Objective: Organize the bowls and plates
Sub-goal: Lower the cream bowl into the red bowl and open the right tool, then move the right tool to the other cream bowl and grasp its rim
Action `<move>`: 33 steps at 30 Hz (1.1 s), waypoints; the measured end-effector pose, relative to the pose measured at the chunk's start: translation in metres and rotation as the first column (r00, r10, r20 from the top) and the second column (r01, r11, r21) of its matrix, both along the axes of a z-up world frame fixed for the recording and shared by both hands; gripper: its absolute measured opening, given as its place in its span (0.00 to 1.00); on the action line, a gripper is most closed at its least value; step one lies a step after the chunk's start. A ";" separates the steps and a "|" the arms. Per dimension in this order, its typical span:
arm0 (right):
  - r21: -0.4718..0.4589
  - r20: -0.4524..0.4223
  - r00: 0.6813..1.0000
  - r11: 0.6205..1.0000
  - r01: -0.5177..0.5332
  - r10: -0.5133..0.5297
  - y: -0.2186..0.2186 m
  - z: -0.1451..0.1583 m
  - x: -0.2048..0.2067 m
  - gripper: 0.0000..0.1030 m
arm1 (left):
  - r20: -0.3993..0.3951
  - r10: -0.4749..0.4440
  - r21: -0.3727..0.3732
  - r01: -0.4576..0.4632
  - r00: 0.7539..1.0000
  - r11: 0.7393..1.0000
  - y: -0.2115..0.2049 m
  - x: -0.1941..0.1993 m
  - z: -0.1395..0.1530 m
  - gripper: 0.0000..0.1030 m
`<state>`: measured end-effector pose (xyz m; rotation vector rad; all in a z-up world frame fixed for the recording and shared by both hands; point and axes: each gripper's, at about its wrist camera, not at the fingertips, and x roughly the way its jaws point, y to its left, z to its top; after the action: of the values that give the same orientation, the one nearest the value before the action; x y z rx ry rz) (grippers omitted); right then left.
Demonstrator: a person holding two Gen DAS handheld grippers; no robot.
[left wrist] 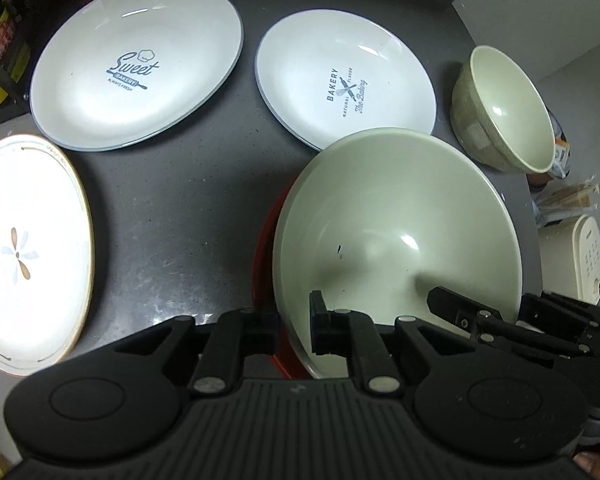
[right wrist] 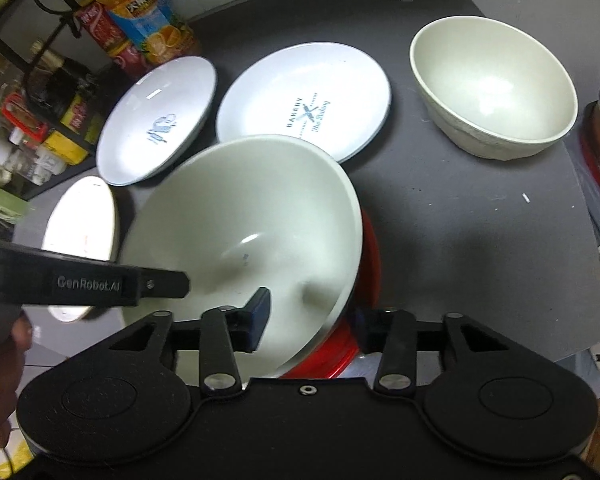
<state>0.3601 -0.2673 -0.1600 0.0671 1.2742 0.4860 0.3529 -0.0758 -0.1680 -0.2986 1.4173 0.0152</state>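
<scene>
Pale green bowl (left wrist: 380, 220): sitting on top of a red plate (left wrist: 263, 280) at the near edge of the dark table (left wrist: 180, 208), covering nearly all of it and leaving only a red crescent showing along one side. Appearing slightly tipped in the right wrist view, though not clearly enough for telling whether lying flat.

Left gripper (left wrist: 294, 326): pinching the bowl's near rim, pressing from outside the wall with one finger and from inside with the other, nearly together with only the thin rim between. Pointing steeply down.

Right gripper (right wrist: 312, 320): standing apart, straddling another stretch of the rim without squeezing, hanging one finger inside the bowl and the other outside, past the red plate's edge.

Lying farther back, side by side and just apart: a white plate printed "Sweet Bakery" (left wrist: 136, 64) and a second white plate printed "Bakery" (left wrist: 344, 80), the latter partly hiding behind the pale green bowl's far rim. Standing upright to the right of those, apart from the stack: a cream bowl (left wrist: 504, 108). Resting to the left, near the table edge: a gold-rimmed flower plate (left wrist: 28, 256). Crowding the far left corner beyond the plates: an orange juice bottle (right wrist: 140, 4) and other packets on a dark rack.
</scene>
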 end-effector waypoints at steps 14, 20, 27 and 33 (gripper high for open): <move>0.084 -0.026 0.997 0.994 0.075 -0.073 -0.023 0.015 -0.003 0.57 | 0.042 0.014 -0.043 -0.012 0.999 0.999 0.010 -0.005 0.024 0.33; 0.110 0.032 0.994 0.989 0.103 -0.107 -0.035 0.029 -0.005 0.69 | 0.103 0.021 -0.054 -0.015 0.994 0.998 0.016 -0.003 0.041 0.39; 0.118 0.092 0.982 0.982 0.151 -0.162 -0.058 0.037 0.000 0.79 | 0.165 0.017 -0.031 -0.012 0.986 0.999 0.007 0.005 0.058 0.59; 0.086 0.149 0.965 0.975 0.204 -0.216 -0.081 0.038 0.006 1.00 | 0.195 0.044 -0.023 -0.041 0.980 0.999 -0.005 0.011 0.064 0.64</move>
<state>0.3663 -0.3481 -0.1218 0.2173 1.0806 0.3457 0.3641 -0.0804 -0.1040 -0.3366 1.2162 0.0074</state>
